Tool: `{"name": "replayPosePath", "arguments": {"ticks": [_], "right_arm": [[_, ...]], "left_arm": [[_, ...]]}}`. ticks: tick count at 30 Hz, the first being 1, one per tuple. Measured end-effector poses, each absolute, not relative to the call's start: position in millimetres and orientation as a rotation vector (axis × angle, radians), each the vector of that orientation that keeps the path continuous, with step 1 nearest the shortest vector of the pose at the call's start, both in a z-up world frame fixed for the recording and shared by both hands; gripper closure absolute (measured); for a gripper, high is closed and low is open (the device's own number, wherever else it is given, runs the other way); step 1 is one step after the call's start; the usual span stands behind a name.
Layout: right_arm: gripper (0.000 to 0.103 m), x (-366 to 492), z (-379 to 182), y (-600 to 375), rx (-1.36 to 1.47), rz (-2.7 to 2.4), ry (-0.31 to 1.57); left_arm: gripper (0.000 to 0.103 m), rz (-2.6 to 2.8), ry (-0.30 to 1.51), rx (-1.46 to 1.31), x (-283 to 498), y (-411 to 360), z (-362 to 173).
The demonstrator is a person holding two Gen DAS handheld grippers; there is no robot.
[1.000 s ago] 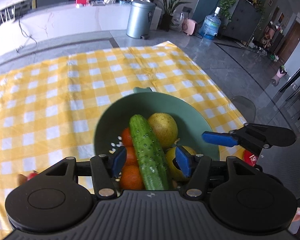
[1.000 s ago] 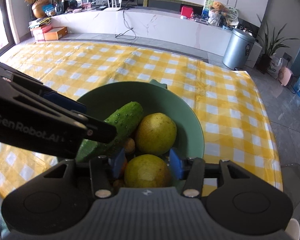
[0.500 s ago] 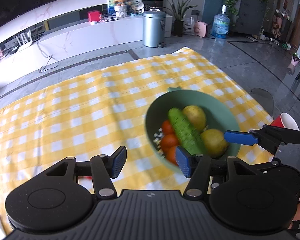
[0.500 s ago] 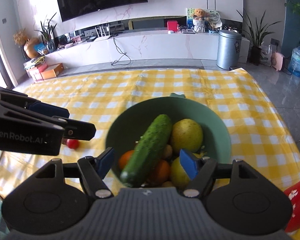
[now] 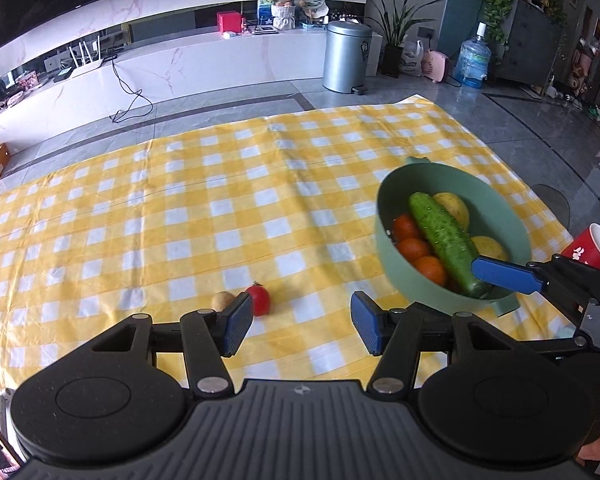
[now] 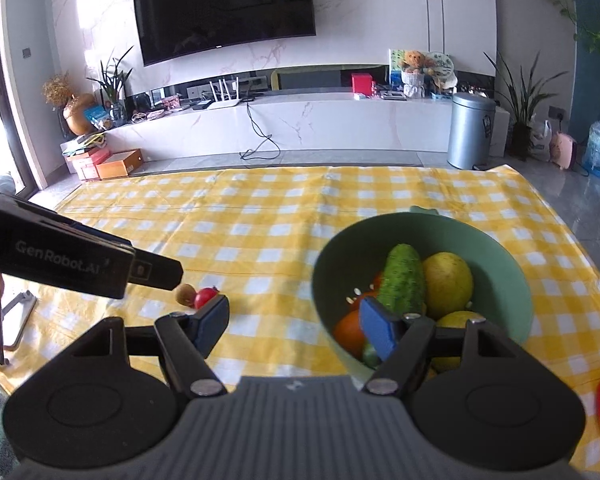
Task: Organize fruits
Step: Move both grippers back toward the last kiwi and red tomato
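Left gripper [image 5: 298, 322]: jaws spread wide over the checked cloth, nothing between them.
Right gripper [image 6: 294, 326]: jaws have just been opening and stand apart, nothing between the pads; the right pad shows in front of the bowl's near rim.
Green bowl [image 5: 392, 200]: sits on the yellow checked cloth [image 5: 180, 216] covering the bench, off to the right of the left gripper.
In the bowl: a cucumber [image 5: 444, 240] lying lengthwise, orange fruits [image 5: 414, 248] to its left, yellow fruits [image 6: 446, 284] to its right.
Loose on the cloth: a small red tomato [image 5: 260, 299] and a small brown fruit [image 5: 223, 300], just beside each other, well apart from the bowl.
Red cup [image 5: 592, 246]: at the bench's right edge, beyond the bowl.
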State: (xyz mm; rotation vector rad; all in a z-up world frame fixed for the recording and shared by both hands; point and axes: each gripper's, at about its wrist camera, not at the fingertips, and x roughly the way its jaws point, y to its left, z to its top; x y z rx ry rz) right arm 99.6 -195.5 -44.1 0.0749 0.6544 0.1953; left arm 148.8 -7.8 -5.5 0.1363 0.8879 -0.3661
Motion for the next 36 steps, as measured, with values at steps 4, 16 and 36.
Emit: {"name": "replayPosePath", "arguments": {"ticks": [4,16,36], "right_arm": [[0.033,103.6,-49.2,-176.1,0.044,0.213,0.668],[0.051,123.8,-71.9,-141.1,-0.06,0.246,0.701],[0.07,174.4,-118.0,-123.7,-0.122,0.317,0.722]], "left_arm": [[0.037,-0.375,0.89,0.14,152.9,5.0,-13.8],[0.037,-0.371,0.909,0.125,169.1,28.7,-47.5],[0.046,-0.376,0.937,-0.065,186.8,62.1,-90.6]]}}
